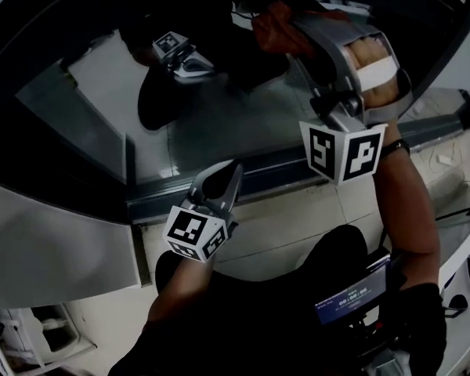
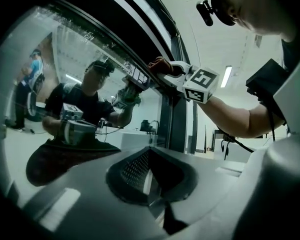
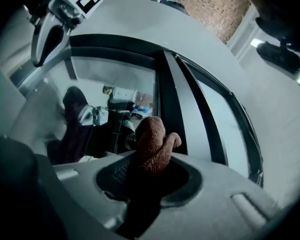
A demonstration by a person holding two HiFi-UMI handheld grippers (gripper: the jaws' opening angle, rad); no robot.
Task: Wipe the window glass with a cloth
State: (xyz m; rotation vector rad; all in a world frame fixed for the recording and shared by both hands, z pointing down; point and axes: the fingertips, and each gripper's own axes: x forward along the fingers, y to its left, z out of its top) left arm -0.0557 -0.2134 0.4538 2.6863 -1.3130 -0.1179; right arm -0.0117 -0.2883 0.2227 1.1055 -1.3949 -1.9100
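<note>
Right gripper (image 3: 151,173) is clamped on a rust-brown cloth (image 3: 151,140), which stands up out of the jaws as a bunched wad. The cloth is raised to the window glass (image 3: 115,81), just beside the dark upright frame bar (image 3: 171,101). Left gripper (image 2: 149,184) is closed on nothing, pads together. It is held lower, near the bottom sill (image 1: 298,167) and well apart from the cloth.

Progress: wiping is judged under way, with the cloth at the upper part of the pane. No streaks, smears or dirt can be made out on the glass, so the share already wiped cannot be told. The lower pane, toward the sill, is judged to be outstanding.

Views compared: the left gripper view alone shows the cloth meeting its own reflection in the pane, which indicates contact. The right gripper view confirms the hold on the cloth but not that contact. Only the head view shows both grippers together and their heights against the sill.
</note>
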